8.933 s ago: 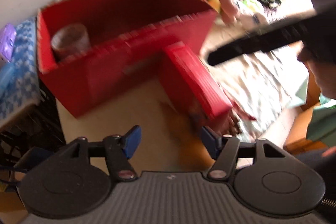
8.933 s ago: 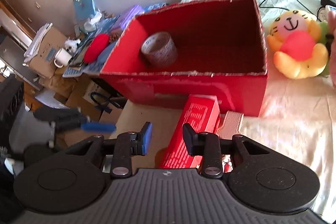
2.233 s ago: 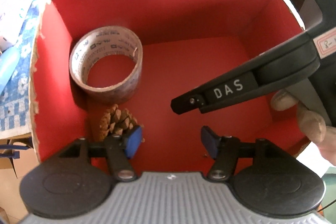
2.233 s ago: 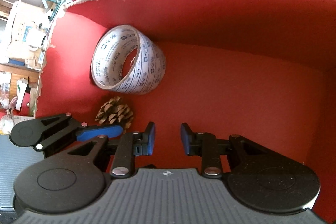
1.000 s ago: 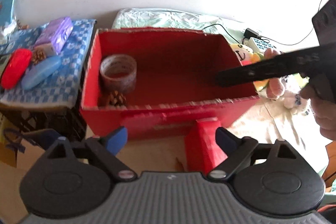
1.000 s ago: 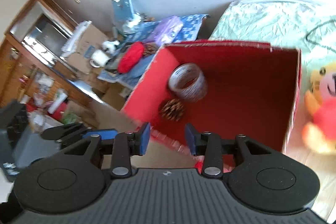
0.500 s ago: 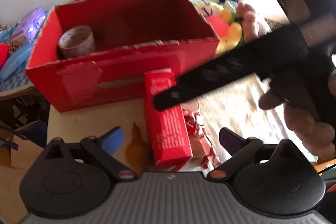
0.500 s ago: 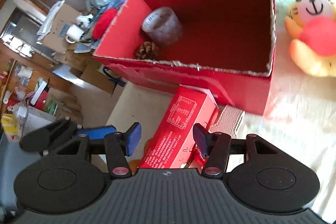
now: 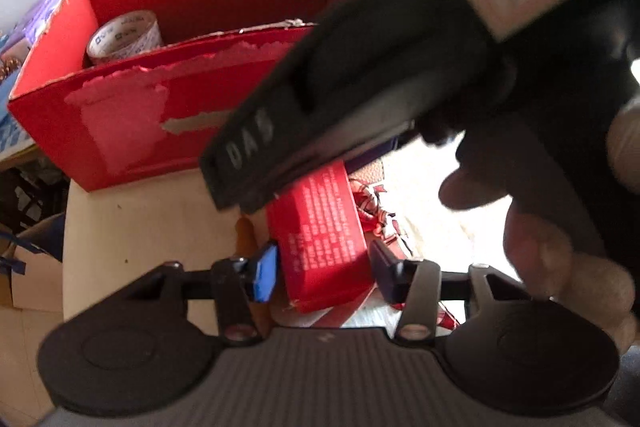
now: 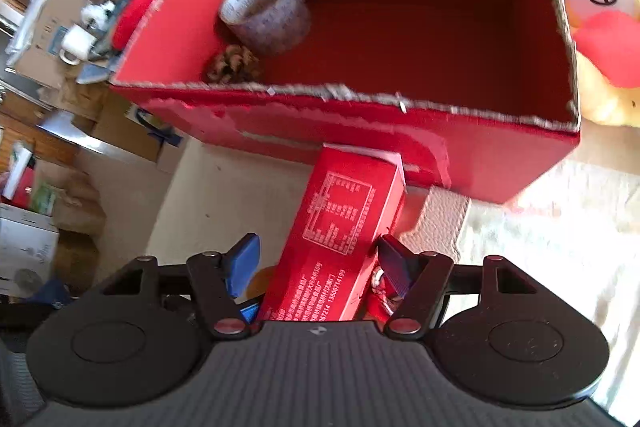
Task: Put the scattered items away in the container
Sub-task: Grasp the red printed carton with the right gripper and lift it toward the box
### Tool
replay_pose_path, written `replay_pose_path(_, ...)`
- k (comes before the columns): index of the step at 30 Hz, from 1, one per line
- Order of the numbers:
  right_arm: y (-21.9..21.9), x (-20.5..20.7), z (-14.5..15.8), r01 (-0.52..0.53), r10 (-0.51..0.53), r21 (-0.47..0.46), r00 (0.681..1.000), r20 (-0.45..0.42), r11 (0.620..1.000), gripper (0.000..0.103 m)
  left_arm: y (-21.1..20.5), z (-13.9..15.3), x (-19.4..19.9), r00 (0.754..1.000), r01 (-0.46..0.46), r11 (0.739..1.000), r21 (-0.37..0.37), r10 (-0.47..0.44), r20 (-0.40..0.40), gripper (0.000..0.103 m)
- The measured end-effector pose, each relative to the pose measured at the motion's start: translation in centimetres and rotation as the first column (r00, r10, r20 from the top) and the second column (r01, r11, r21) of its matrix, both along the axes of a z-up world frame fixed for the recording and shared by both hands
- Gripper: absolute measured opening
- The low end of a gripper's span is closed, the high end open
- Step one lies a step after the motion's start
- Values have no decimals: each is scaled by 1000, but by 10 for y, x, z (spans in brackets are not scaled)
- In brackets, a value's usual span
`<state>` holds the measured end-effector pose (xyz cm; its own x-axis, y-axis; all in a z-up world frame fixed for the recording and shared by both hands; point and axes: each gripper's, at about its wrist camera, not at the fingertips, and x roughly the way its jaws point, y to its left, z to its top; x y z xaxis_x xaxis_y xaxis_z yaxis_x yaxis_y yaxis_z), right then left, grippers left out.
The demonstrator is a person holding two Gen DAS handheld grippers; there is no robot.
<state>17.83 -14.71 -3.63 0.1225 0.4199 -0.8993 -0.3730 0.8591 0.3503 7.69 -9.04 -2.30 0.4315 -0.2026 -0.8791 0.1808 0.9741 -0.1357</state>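
Note:
A big red cardboard box (image 10: 360, 115) (image 9: 132, 115) stands open, with a tape roll (image 10: 266, 13) (image 9: 124, 37) and a pine cone (image 10: 234, 65) inside at its left. A long red carton (image 10: 340, 235) (image 9: 320, 231) lies on the table in front of it. My right gripper (image 10: 318, 269) is open with its fingers on either side of the carton's near end. My left gripper (image 9: 328, 273) is open too, its fingers straddling the carton from the other angle. The right gripper's black body (image 9: 360, 79) fills the upper right of the left wrist view.
A red-and-white ribbon (image 9: 376, 199) and a pale textured pouch (image 10: 440, 223) lie right of the carton. A yellow plush toy (image 10: 600, 39) sits right of the box. Cluttered shelves, a white mug (image 10: 78, 43) and cardboard boxes stand to the left.
Both grippers have come down and in toward the red carton, and it now lies between the fingers of each. The left gripper's fingers have narrowed somewhat.

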Motion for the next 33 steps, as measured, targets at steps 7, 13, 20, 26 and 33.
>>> replay_pose_path(7,-17,-5,7,52,-52,18,999,-14,998,58,-4,11,-3,999,36,999,-7,-36,12,49)
replay_pose_path(13,-31,-16,37,49,-49,52,999,1,997,58,-8,42,-16,996,82,996,-19,-82,40,50)
replay_pose_path(20,-51,-25,81,50,-56,127,997,44,991,58,-18,84,-29,987,115,993,8,-116,111,50)
replay_pose_path(26,-64,-27,118,41,-63,197,992,106,980,58,-29,121,-36,971,120,992,49,-127,201,50)
replay_pose_path(33,-65,-3,147,26,-73,250,981,182,968,57,-24,148,-9,951,106,992,68,-121,284,49)
